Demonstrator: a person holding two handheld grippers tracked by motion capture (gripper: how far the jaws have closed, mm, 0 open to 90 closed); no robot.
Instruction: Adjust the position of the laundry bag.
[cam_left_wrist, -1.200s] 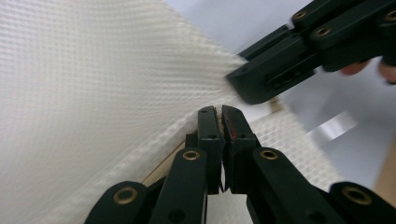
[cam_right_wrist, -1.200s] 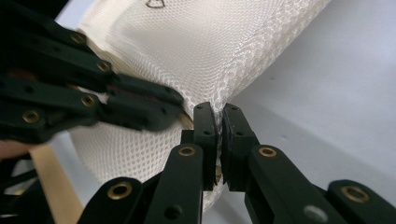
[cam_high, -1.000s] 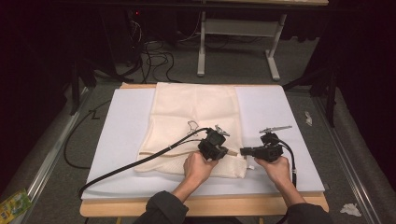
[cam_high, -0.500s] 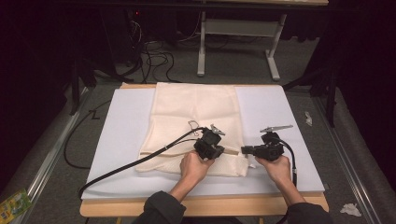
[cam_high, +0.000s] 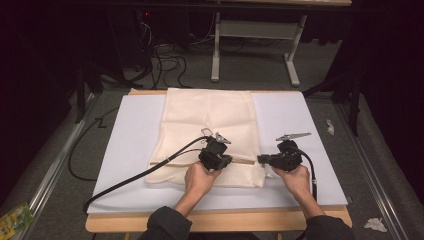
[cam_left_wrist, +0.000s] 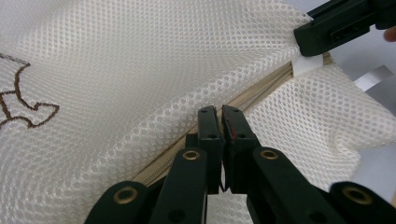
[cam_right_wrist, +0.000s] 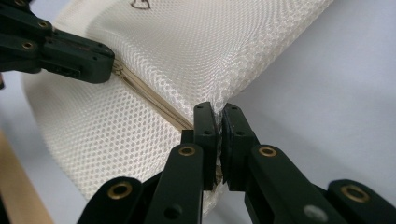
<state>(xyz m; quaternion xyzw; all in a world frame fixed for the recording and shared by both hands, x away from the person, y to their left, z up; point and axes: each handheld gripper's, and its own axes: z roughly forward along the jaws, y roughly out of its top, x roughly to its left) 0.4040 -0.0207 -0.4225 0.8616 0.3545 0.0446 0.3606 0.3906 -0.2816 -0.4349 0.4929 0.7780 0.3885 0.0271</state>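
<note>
So, a cream mesh laundry bag (cam_high: 210, 127) lies flat on the white mat (cam_high: 135, 150) that covers the bench (cam_high: 220, 220), and a tan zipper (cam_high: 240, 161) runs from left to right across the end of the bag nearest the person. On the left side, the left gripper (cam_high: 223, 161) sits right on that zipper line, near the middle of the bag. In the left gripper view its jaws are squeezed almost together over the zipper (cam_left_wrist: 261, 91), most likely on the little pull, but the pull itself is hidden, so I cannot be sure. Going to the right, the zipper leads straight to the right gripper (cam_high: 261, 160) at the bag's right edge. In the right gripper view the right gripper (cam_right_wrist: 217, 119) is pinched tight on the mesh at the seam, just where the zipper (cam_right_wrist: 149, 100) ends. The two grippers face each other along the zipper and are close together. I think the next move is a slide along this line, with the right gripper holding the bag so it cannot bunch up.
</note>
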